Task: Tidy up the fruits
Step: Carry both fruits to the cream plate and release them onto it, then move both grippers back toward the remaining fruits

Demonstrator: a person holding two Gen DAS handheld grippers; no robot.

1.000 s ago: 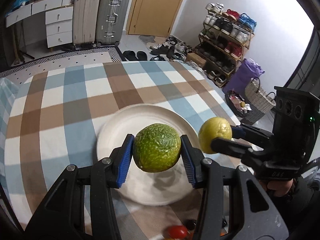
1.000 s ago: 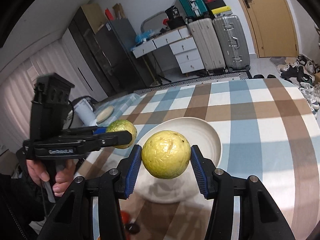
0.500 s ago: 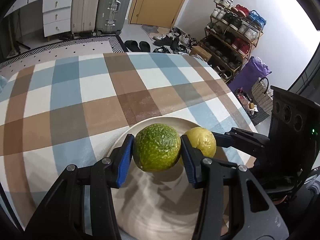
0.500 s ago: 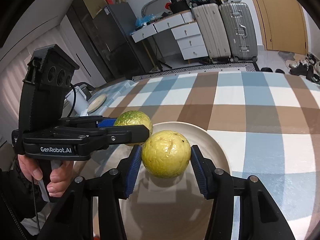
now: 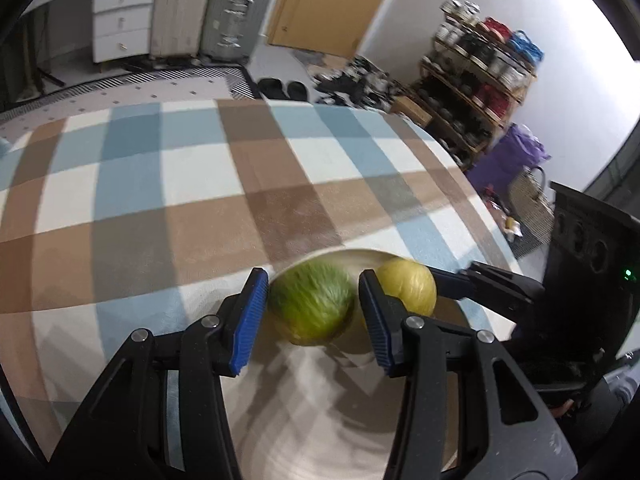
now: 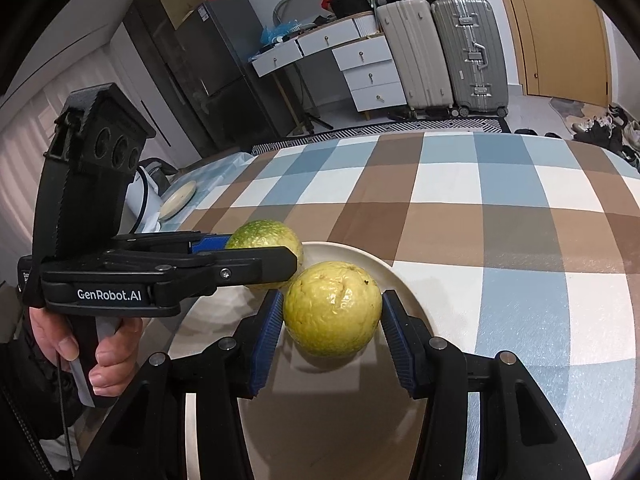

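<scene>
Right gripper (image 6: 330, 316) has the yellow fruit (image 6: 333, 309) between its blue pads, low over the white plate (image 6: 404, 280), though there's a sliver of gap on one side. Just beyond on its left, the left gripper (image 5: 312, 307) brackets the green fruit (image 5: 313, 307), pads looking slightly off it, checkered tablecloth (image 6: 500, 208) stretching beyond.

You hold two black plastic grippers with ribbed blue finger pads (image 6: 267, 336). Between your left gripper's (image 5: 310, 312) pads sits a round mottled green fruit (image 5: 314, 308), streaked with paler green. Between your right gripper's (image 6: 330, 326) pads sits a round pale yellow fruit (image 6: 332, 314) with small brown specks. Both lie over a plain cream round plate (image 6: 404, 280). Beneath it, the checked tablecloth (image 6: 480, 208) shows blue, brown and white squares.
</scene>
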